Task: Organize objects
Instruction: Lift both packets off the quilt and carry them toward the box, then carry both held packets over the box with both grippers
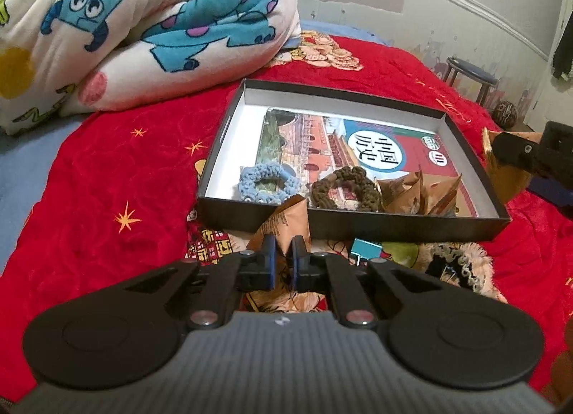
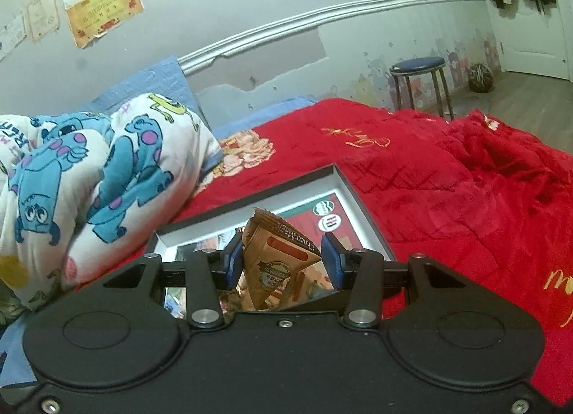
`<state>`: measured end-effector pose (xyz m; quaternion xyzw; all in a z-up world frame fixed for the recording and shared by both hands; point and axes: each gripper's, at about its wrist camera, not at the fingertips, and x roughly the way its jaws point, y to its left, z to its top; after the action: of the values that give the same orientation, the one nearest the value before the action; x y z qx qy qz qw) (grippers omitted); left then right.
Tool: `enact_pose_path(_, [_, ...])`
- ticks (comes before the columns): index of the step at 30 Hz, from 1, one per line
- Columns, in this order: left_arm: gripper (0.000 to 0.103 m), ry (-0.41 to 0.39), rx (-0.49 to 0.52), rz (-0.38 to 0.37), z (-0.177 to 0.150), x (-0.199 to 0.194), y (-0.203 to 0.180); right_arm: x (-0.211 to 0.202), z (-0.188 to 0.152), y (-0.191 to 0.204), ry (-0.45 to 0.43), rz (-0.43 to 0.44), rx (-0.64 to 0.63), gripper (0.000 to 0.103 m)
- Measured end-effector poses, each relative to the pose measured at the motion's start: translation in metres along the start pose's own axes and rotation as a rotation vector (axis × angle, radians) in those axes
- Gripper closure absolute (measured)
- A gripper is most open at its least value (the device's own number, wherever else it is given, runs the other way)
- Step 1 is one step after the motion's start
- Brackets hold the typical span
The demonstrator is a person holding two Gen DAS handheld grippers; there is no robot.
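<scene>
A black box with a white inside lies on the red bedspread. It holds a book, a blue scrunchie, a brown scrunchie and brown snack packets. My left gripper sits just before the box's near wall, shut on the edge of another brown snack packet. My right gripper hangs above the box, shut on a brown Choco packet. In the left wrist view one of its fingers shows at the right.
A teal binder clip and a black-and-cream scrunchie lie on the bedspread in front of the box. A bundled cartoon blanket fills the left. Beyond the bed stand a blue stool and a ball on the floor.
</scene>
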<state>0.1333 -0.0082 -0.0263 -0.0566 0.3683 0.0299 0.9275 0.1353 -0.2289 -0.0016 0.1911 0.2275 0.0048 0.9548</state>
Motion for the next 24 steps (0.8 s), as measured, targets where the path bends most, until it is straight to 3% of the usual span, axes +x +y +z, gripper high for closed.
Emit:
enact_pose_path(12, [0.096,-0.043,-0.010,-0.036,0.005,-0.012,0.001,-0.004,0.004,0.000,-0.012,0.026,0.015,0.059])
enact_pose_path(24, [0.096,-0.076,-0.067,-0.058,0.011,-0.023,0.011,0.001,0.007,-0.015,0.023,0.091,0.119,0.059])
